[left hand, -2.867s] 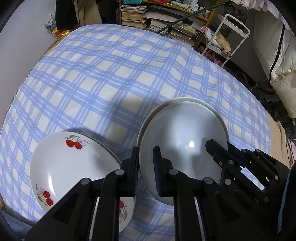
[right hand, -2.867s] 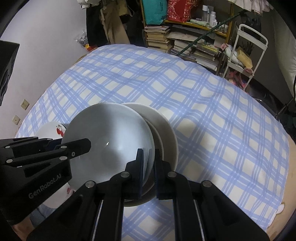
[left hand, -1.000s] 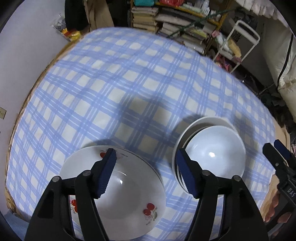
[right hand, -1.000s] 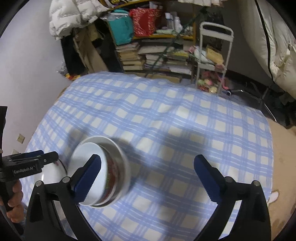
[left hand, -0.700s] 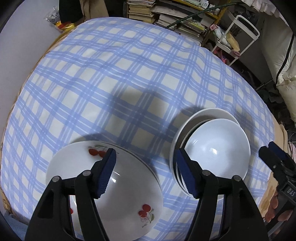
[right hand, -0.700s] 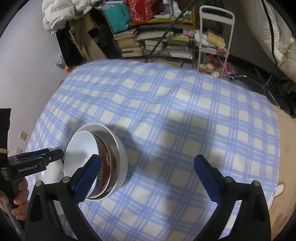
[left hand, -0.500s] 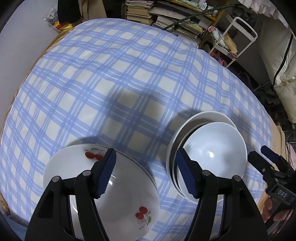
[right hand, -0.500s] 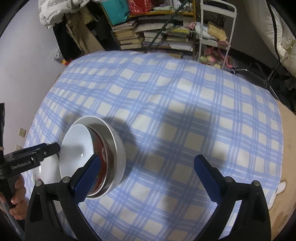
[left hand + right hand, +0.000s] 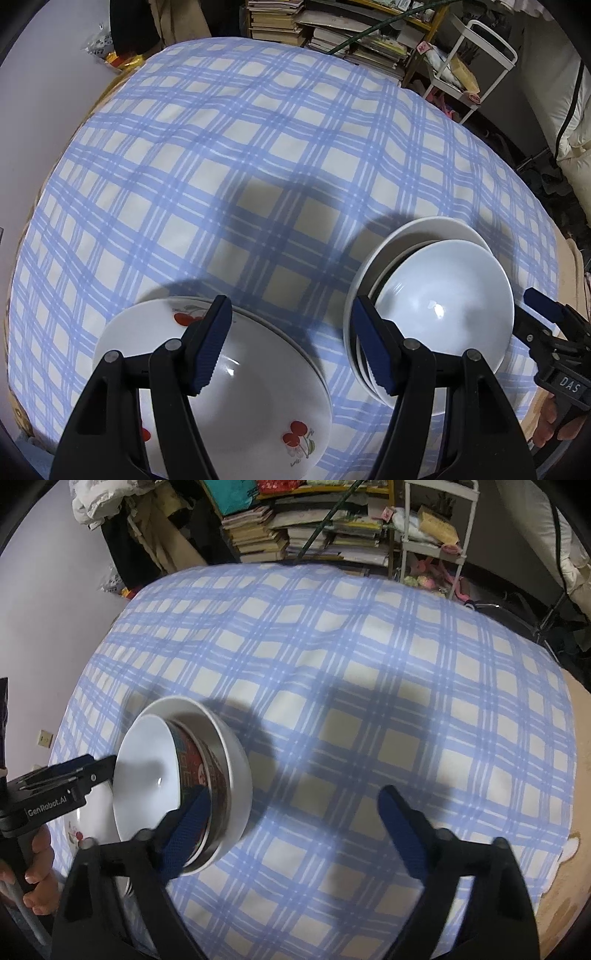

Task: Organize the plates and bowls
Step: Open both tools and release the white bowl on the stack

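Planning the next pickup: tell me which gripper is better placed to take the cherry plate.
Left. The left gripper hangs open directly over the cherry plate; the right gripper, jaws closing on nothing, sits beside the bowl stack.

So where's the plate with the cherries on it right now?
In the left wrist view the cherry plate lies on the checked tablecloth at lower left, under the open left gripper, with the stack of bowls to its right.

left gripper (image 9: 70,775): "GenRobot.AI" | right gripper (image 9: 546,321): "DAS"
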